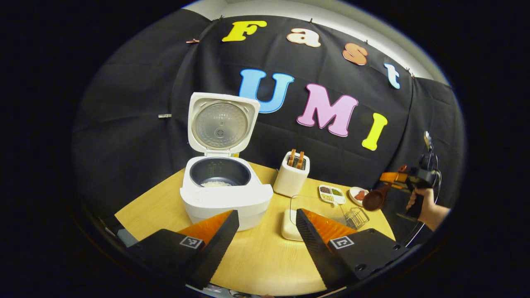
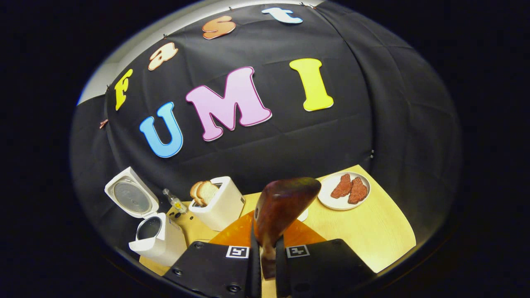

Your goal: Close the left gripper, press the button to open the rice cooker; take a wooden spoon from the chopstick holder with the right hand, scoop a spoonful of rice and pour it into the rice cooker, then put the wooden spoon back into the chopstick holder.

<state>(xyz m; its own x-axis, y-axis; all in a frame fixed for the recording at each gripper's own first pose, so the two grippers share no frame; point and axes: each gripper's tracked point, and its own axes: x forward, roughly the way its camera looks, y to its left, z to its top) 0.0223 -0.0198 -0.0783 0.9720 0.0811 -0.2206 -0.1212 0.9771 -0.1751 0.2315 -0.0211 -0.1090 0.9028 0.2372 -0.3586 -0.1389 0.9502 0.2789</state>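
The white rice cooker [image 1: 225,198] stands open, lid [image 1: 219,124] upright, with a little white rice in its dark pot [image 1: 217,176]. My left gripper [image 1: 265,238] hovers open in front of it, nothing between its fingers. At the far right a hand holds my right gripper [image 1: 398,179], shut on the handle of the wooden spoon [image 1: 374,199], whose bowl hangs over the table's right side. In the right gripper view the spoon [image 2: 285,203] stands up between the shut fingers of the right gripper [image 2: 268,248]. The cooker [image 2: 155,236] is at lower left there.
A white toaster [image 1: 291,179] with bread stands right of the cooker. Near it are a clear box on a cream base [image 1: 290,225], a small wire holder [image 1: 357,217], a divided dish of grains [image 1: 331,193] and a plate of red meat [image 2: 345,191]. A small bottle [image 2: 174,201] stands behind the cooker.
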